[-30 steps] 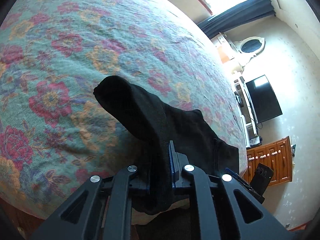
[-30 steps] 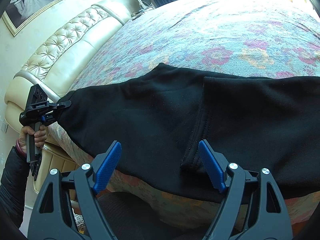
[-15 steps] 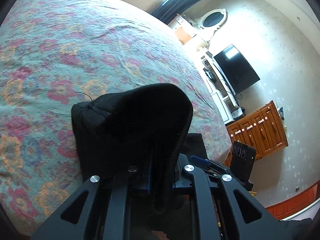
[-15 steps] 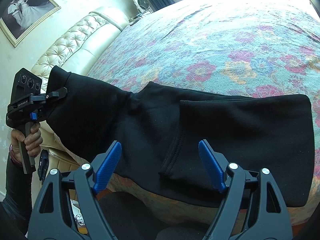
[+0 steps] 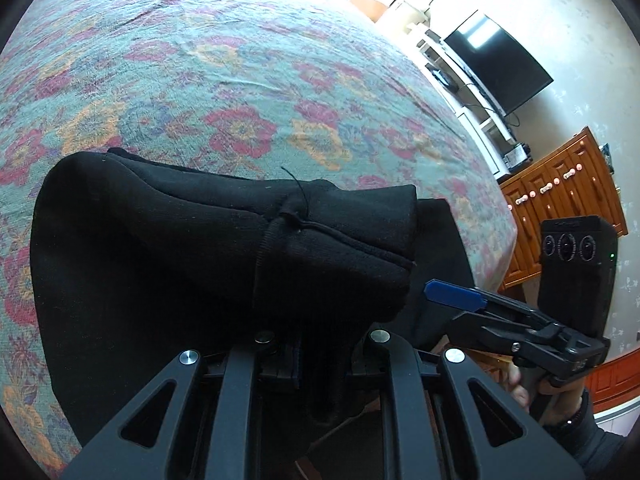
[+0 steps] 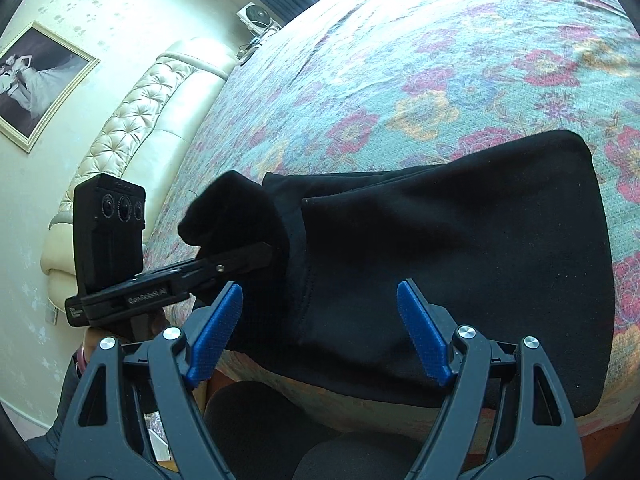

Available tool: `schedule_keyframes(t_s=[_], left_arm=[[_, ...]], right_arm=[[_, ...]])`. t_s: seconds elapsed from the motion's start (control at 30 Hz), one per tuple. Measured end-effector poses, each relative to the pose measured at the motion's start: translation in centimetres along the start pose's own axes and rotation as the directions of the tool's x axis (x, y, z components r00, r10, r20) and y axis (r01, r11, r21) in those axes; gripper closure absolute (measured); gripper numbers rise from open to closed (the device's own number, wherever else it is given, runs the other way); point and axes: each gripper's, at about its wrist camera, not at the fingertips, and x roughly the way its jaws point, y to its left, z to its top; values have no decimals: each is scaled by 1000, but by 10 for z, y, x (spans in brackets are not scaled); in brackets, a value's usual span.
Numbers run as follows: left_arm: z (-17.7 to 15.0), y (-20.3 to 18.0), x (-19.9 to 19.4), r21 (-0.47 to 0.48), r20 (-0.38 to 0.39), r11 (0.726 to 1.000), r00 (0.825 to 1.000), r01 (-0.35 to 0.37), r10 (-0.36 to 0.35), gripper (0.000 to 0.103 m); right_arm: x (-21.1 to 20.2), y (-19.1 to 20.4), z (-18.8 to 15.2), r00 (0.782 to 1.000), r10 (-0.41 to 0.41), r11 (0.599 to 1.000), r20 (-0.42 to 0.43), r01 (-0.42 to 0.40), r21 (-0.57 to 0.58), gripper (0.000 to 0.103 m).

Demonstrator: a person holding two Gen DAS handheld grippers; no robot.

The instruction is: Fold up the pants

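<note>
Black pants (image 6: 460, 248) lie folded near the front edge of the floral bed. My left gripper (image 5: 316, 352) is shut on the cuffed end of the pants (image 5: 240, 264) and holds it over the folded stack; it also shows in the right wrist view (image 6: 240, 258), its tips buried in the cloth. My right gripper (image 6: 320, 332) is open and empty, low at the bed's front edge, its blue pads (image 6: 420, 336) on either side of the pants' hem. It shows in the left wrist view (image 5: 456, 296) too.
The floral bedspread (image 5: 248, 80) stretches far ahead. A cream tufted headboard (image 6: 132, 128) is to the left. A television (image 5: 496, 60) and a wooden cabinet (image 5: 560, 200) stand against the wall beyond the bed's right side.
My left gripper has carried the pants' end rightward over the rest, doubling the pants into a shorter stack. It now sits close to my right gripper, which stayed open.
</note>
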Motion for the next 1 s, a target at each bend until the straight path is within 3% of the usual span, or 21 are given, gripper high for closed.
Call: schedule_keyframes(t_s=[0.1, 0.3, 0.4, 0.63, 0.8, 0.9, 1.0], left_arm=[[-3, 1, 10, -23, 10, 1000, 1000, -8, 9, 83], [-6, -5, -1, -62, 75, 995, 994, 80, -76, 46], [-9, -8, -11, -53, 89, 995, 992, 90, -85, 27], [-28, 16, -59, -106, 186, 985, 975, 139, -118, 26], [-48, 75, -91, -226, 255, 973, 967, 40, 20, 26], [-66, 118, -104, -338, 273, 941, 959, 21, 77, 26], [-81, 150, -109, -422, 273, 907, 955, 11, 115, 26]], right_arm=[[4, -5, -1, 1000, 3, 1000, -10, -3, 18, 23], [6, -8, 0, 1000, 11, 999, -10, -11, 41, 23], [6, -11, -1, 999, 32, 998, -11, -31, 63, 23], [13, -10, 1, 999, 27, 997, -22, -26, 77, 23], [33, -7, 12, 998, 32, 997, -48, -28, 78, 23], [51, -5, 16, 998, -4, 997, -69, 10, 73, 23], [61, 4, 18, 997, 10, 998, -80, -5, 66, 23]])
